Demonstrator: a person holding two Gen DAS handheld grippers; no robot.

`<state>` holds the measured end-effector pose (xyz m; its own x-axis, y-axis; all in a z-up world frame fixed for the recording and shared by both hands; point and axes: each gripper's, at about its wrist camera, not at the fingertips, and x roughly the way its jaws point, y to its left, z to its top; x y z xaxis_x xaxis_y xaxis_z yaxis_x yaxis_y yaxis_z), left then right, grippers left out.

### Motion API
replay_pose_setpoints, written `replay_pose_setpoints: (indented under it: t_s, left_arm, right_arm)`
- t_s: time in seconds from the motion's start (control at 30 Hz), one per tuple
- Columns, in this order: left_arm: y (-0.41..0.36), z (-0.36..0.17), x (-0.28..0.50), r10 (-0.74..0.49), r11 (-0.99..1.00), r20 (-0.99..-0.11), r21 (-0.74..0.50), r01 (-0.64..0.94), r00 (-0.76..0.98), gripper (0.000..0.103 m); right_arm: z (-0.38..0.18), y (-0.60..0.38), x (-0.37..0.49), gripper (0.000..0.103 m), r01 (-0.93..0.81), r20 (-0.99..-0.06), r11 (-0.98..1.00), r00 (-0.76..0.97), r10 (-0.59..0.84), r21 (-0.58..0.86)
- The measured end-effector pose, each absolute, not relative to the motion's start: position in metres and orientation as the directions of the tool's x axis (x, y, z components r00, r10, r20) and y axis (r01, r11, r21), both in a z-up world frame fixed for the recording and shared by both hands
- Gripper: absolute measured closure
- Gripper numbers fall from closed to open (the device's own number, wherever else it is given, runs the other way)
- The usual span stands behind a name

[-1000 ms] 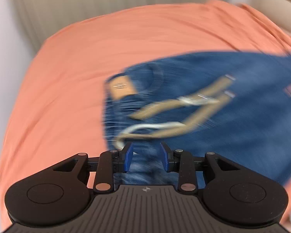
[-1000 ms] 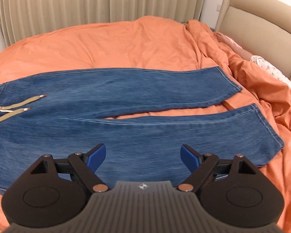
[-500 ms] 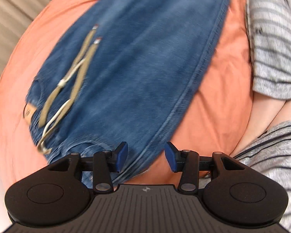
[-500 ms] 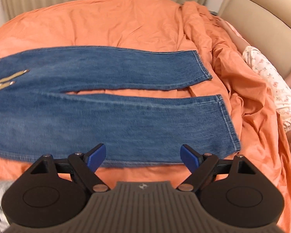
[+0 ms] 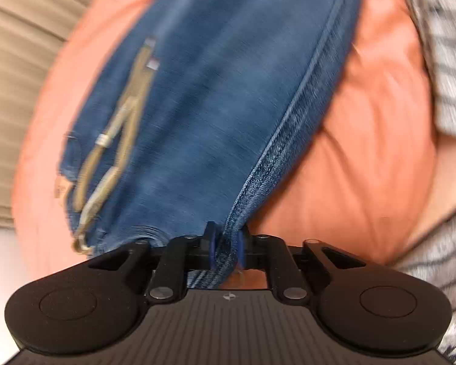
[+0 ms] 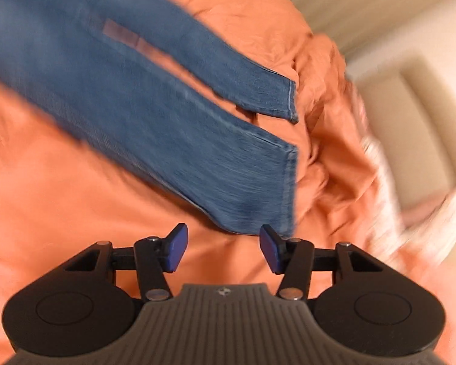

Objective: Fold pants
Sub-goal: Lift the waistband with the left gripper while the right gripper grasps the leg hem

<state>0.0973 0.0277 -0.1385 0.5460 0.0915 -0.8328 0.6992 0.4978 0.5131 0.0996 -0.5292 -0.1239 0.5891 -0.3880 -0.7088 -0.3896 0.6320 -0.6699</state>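
Observation:
Blue denim pants lie flat on an orange bedcover, with a tan drawstring at the waist. My left gripper is closing its jaws on the side seam at the near waist corner; the blue pads pinch the denim edge between them. In the right wrist view both legs of the pants run toward the hems. My right gripper sits just short of the near leg's hem corner. Its jaws are closing, with only orange cover between the fingers and no denim touching the pads.
A person in a grey striped top stands close at the right of the left wrist view. Beige curtains hang behind the bed. A padded beige headboard and bunched orange cover lie beyond the hems.
The left gripper's jaws have come together on the pants' near waist edge. The right gripper rolled, moved down toward the near leg's hem corner, and its jaws narrowed.

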Motion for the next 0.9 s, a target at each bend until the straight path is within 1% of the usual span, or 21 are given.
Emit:
replay_pose_setpoints:
  t_s: [0.1,0.2,0.3,0.37,0.43,0.47,0.5,0.63,0.73,0.9]
  left_arm:
    - [0.035,-0.12,0.102,0.048,0.588,-0.798,0.509,0.629,0.601,0.091]
    - [0.037,-0.104,0.106,0.027,0.662,-0.77,0.492,0.565,0.638,0.092]
    - [0.032,-0.098,0.109,0.033,0.682,-0.756,0.495,0.539,0.653,0.092]
    - [0.031,-0.098,0.113,0.036,0.698,-0.763,0.481,0.53,0.645,0.092]
    - [0.032,-0.096,0.116,0.035,0.717,-0.763,0.469,0.516,0.646,0.092]
    - [0.033,-0.093,0.113,0.033,0.724,-0.758,0.467,0.507,0.651,0.092]
    - [0.036,-0.092,0.114,0.03,0.732,-0.754,0.464,0.498,0.657,0.092]
    - [0.039,-0.082,0.113,0.026,0.757,-0.732,0.46,0.465,0.681,0.093]
    - [0.042,-0.065,0.12,0.025,0.784,-0.705,0.454,0.423,0.709,0.094]
    - [0.046,-0.019,0.157,0.028,0.827,-0.644,0.445,0.345,0.765,0.094]
  right_arm:
    - [-0.153,-0.534,0.098,0.054,-0.463,-0.641,0.45,0.63,-0.439,-0.763]
    - [-0.171,-0.541,0.102,0.057,-0.472,-0.583,0.342,0.682,-0.441,-0.812]
    - [-0.187,-0.548,0.107,0.067,-0.479,-0.554,0.278,0.709,-0.437,-0.832]
    - [-0.195,-0.552,0.111,0.081,-0.481,-0.536,0.239,0.723,-0.436,-0.843]
    - [-0.197,-0.554,0.112,0.088,-0.475,-0.525,0.226,0.736,-0.428,-0.851]
    - [-0.196,-0.555,0.112,0.098,-0.467,-0.519,0.227,0.744,-0.421,-0.854]
    - [-0.195,-0.555,0.112,0.103,-0.452,-0.505,0.225,0.756,-0.416,-0.863]
    - [-0.18,-0.556,0.12,0.103,-0.366,-0.456,0.279,0.785,-0.42,-0.888]
    - [-0.149,-0.554,0.136,0.103,-0.273,-0.405,0.336,0.805,-0.434,-0.901]
    - [-0.094,-0.549,0.186,0.103,-0.159,-0.366,0.431,0.812,-0.454,-0.888]
